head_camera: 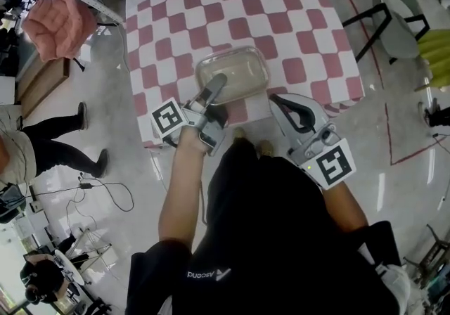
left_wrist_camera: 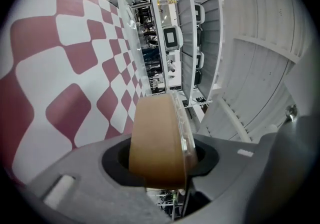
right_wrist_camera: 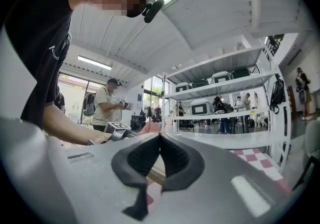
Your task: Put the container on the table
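A clear lidded container (head_camera: 233,73) with beige contents hangs over the near part of the table (head_camera: 309,18), which has a red-and-white checked cloth. My left gripper (head_camera: 215,86) is shut on its near left edge. In the left gripper view the container (left_wrist_camera: 157,140) stands edge-on between the jaws, clear lid to the right. Whether it rests on the cloth I cannot tell. My right gripper (head_camera: 275,100) is shut with nothing in it, just off the container's near right corner. In the right gripper view its jaws (right_wrist_camera: 160,138) meet at the tips.
A pink cloth (head_camera: 60,22) lies by shelving at the far left. A person (head_camera: 42,145) stands left of the table, with cables (head_camera: 105,190) on the floor. A grey chair (head_camera: 397,11) and red floor tape (head_camera: 388,124) are at the right. White shelves (right_wrist_camera: 225,85) stand beyond.
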The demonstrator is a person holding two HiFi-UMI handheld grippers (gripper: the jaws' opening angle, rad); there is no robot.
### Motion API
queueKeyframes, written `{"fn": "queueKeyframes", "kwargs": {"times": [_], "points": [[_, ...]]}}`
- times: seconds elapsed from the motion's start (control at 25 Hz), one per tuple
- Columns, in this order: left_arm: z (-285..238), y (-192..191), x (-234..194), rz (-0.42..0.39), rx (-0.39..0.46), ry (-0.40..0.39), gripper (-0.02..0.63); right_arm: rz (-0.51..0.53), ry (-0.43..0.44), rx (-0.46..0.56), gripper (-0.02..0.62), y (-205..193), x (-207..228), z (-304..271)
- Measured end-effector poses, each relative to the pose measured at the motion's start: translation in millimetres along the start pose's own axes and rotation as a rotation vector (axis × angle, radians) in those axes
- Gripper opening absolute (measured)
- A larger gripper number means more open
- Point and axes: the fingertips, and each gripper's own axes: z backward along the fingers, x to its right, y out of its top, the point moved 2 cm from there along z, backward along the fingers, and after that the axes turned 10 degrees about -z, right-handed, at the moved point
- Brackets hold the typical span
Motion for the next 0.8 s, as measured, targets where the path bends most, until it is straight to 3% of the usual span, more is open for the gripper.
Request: {"fn": "queueKeyframes", "kwargs": {"times": [0.32,0.56,0.8], "points": [[-44.0,46.4,-47.6,0.011,-0.081,0.007,0.187,0.030,-0.102,-0.003,0.003,-1.3,32.1,-51.9],[-62.1,56.6,-88.5,-0.025,-0.141,0.112,0.187,0.027,-0.152,-0.019,0.003,-6.7,45.8,-74.1],[-76.1,55.9,-103.3,-0.058,-0.149,0.189,0.187,0.025,-0.131,-0.019,0.003,0.7,72.5,-84.3]]}}
